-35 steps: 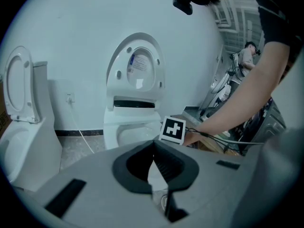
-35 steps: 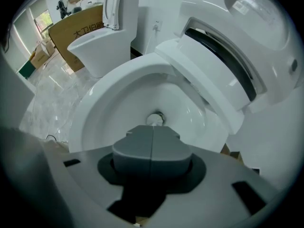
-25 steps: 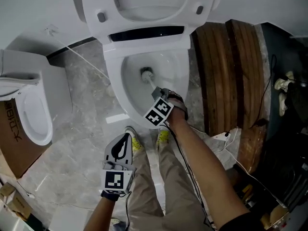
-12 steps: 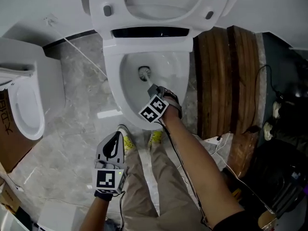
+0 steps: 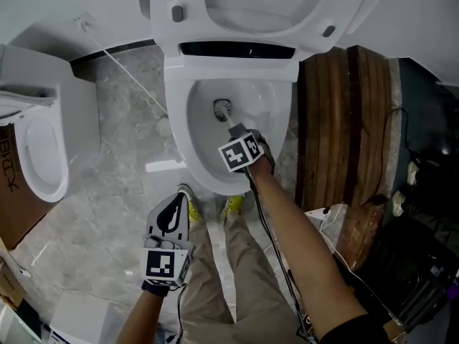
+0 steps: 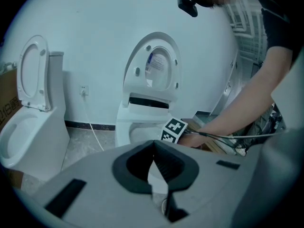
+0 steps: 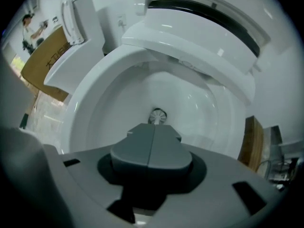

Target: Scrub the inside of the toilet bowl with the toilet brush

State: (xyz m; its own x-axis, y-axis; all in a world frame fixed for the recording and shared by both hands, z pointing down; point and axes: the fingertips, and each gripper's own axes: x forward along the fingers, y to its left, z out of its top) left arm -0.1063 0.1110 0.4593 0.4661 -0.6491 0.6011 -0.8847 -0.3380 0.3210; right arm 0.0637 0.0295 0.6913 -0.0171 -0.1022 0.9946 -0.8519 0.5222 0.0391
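clamping toilet brush [image 5: 221, 107] by its handle in right claw [image 5: 234, 130]; matte dark grey pads clenched flat together, straight seam down the middle in right gripper view. small round bristle head, pale spokes round a dark hub, sitting low at the bottom of toilet bowl [image 5: 181, 124], just past the claw tips. thin pale shaft tilted from claw down to head. bowl: glossy white ceramic, smooth oval basin, bright highlights on inner wall. seat and lid [image 5: 265, 6] tipped up against the wall, rounded white plastic, grey bumpers on the underside, black slot below the hinge.

left claw [image 5: 185, 202] held low over floor [image 5: 122, 178], well apart from bowl, beside khaki trouser leg. curved black pads touching at the tips, clenched on nothing. flat grey body, black-and-white square marker cube at its back.

floor in grey veined marble-look tile, polished. second toilet [image 5: 43, 156] at left, same white glazed ceramic, seat down in head view. dark brown wooden slats [image 5: 344, 120] right of the bowl, ribbed lengthwise. brown cardboard box [image 5: 11, 199] at far left edge. thin white cable [image 5: 129, 77] trailing across the floor from the wall.
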